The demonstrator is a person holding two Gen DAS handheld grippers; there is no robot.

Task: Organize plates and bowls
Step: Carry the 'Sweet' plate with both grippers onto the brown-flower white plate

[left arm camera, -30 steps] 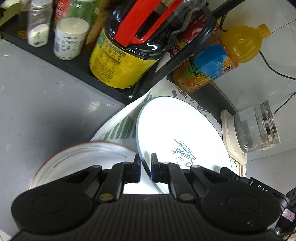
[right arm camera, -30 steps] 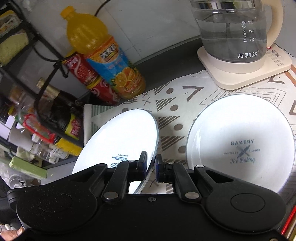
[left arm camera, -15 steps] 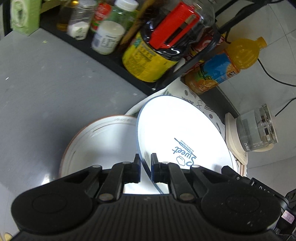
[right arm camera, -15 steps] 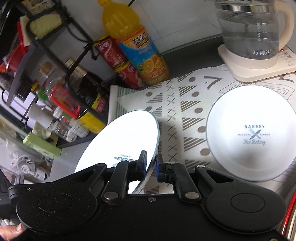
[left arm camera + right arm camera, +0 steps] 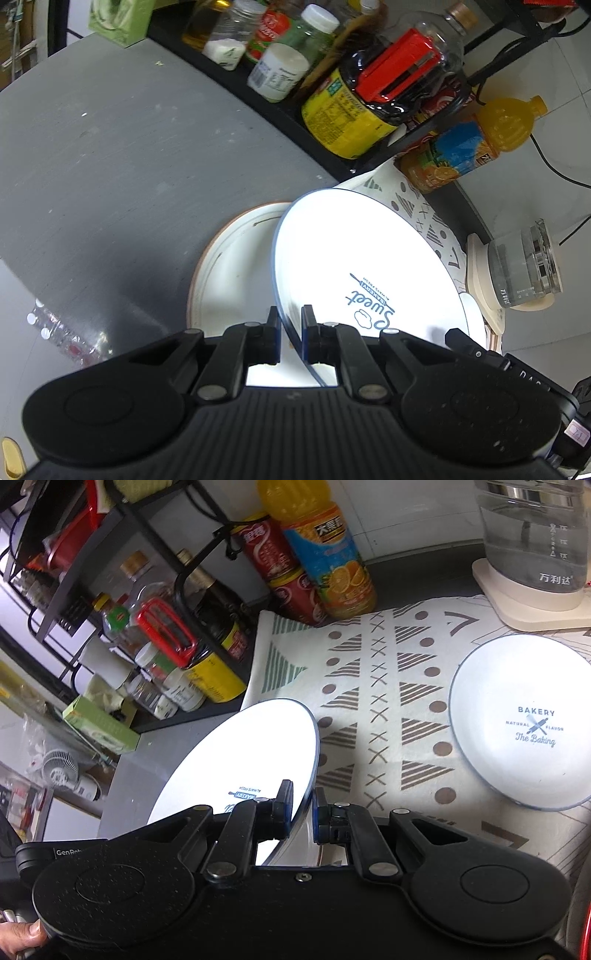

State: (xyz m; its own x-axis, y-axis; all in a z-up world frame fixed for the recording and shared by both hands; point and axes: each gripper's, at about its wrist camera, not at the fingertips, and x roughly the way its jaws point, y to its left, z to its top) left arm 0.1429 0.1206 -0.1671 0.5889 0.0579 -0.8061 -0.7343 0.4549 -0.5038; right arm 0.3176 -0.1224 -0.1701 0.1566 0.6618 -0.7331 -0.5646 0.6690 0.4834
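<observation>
blue-rimmed plate [image 5: 354, 266] pinched at rim by left gripper [image 5: 290, 334] and right gripper [image 5: 303, 808], carried over brown-rimmed plate [image 5: 229, 266]; next: lower, stack, release.

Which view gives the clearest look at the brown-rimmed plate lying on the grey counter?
The left wrist view. It shows the brown-rimmed plate flat on the counter, partly covered by the blue-rimmed plate that the left gripper grips by its edge. The right wrist view shows none of it: the held plate blocks that area.
</observation>
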